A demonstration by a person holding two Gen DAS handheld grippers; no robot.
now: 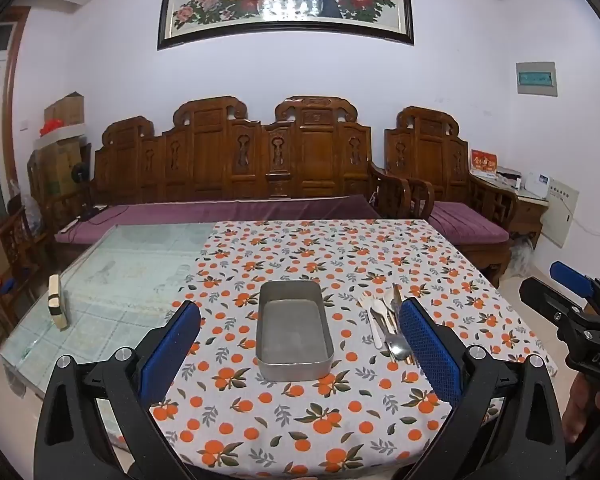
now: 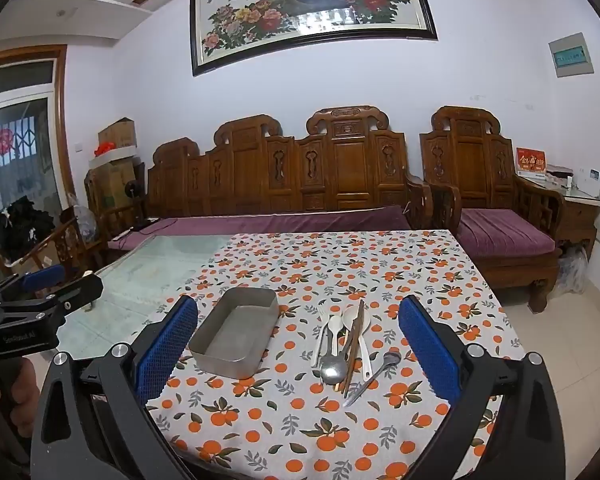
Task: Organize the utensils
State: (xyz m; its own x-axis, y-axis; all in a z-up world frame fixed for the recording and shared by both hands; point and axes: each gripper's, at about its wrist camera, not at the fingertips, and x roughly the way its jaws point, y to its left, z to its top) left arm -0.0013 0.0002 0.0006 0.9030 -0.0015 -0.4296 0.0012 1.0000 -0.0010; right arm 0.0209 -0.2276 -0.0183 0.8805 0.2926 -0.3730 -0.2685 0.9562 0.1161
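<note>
Orange-print tablecloth (image 2: 300, 420) lies under both tongs (image 1: 300, 344) (image 2: 298, 344) (spread wide), hovering level.

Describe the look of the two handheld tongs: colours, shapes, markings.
Both tongs are black plastic frames with silver bolts and blue textured pads on two broad fingers. The left tongs carry white "SeeRobot AI" lettering on the body; the right tongs show "DAS" lettering. Bare hands grip the handles; no cables visible.

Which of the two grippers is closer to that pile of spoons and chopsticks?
Right. The right gripper has the utensil pile lying between its open fingers' line of sight; the left gripper faces the metal tray, with the pile off to its right.
</note>
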